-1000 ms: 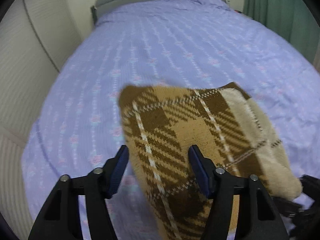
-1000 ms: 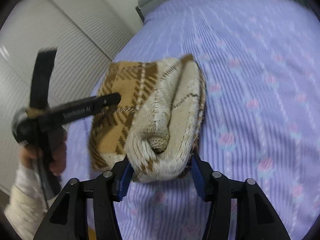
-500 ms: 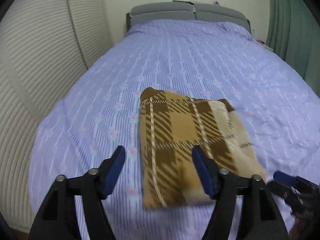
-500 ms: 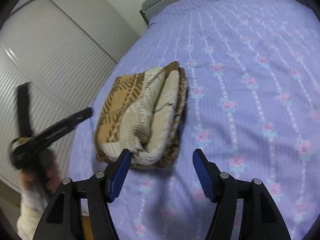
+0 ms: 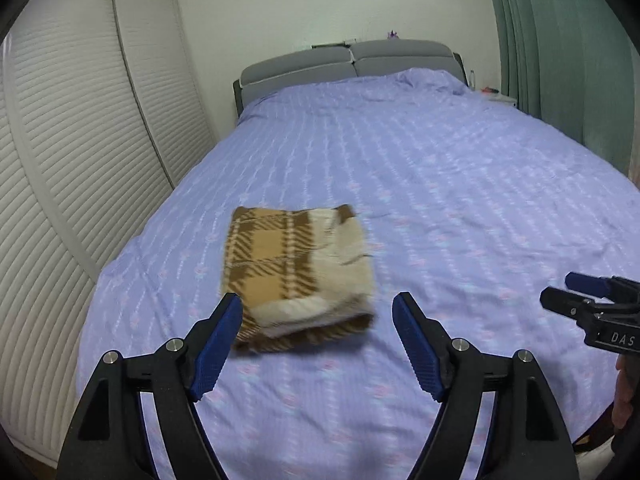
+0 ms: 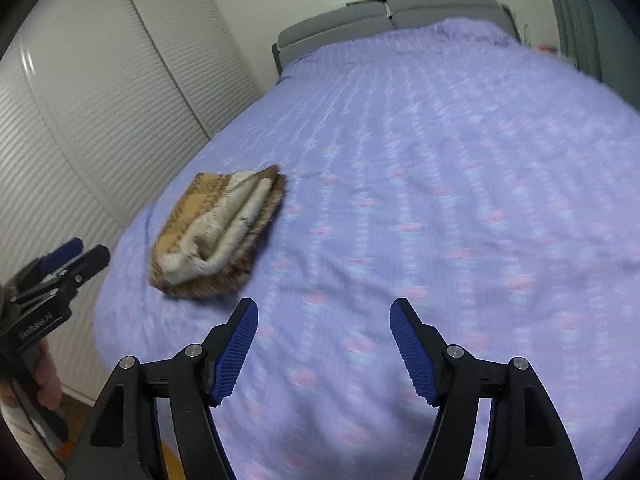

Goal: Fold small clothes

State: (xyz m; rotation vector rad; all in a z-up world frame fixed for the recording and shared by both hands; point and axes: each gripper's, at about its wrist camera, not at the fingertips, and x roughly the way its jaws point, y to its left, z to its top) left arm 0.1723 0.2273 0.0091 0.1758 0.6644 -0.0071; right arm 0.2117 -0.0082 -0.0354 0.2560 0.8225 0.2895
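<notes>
A brown and cream plaid knitted garment (image 5: 298,276) lies folded in a thick rectangle on the purple bedspread (image 5: 440,184), near the bed's front left part. It also shows in the right wrist view (image 6: 218,234), with its cream folded layers facing me. My left gripper (image 5: 318,320) is open and empty, hovering just short of the garment's near edge. My right gripper (image 6: 324,324) is open and empty, to the right of the garment and apart from it. It also shows in the left wrist view (image 5: 580,292).
White louvred wardrobe doors (image 5: 80,140) run along the bed's left side. A grey headboard (image 5: 352,60) stands at the far end. Green curtains (image 5: 560,48) hang at the right. The left gripper and the hand holding it show at the left edge of the right wrist view (image 6: 52,272).
Both grippers have pulled back and up from the garment. The right gripper's fingers, close around the folded edge a second ago, are now clear of it. The garment lies folded on the bed.
</notes>
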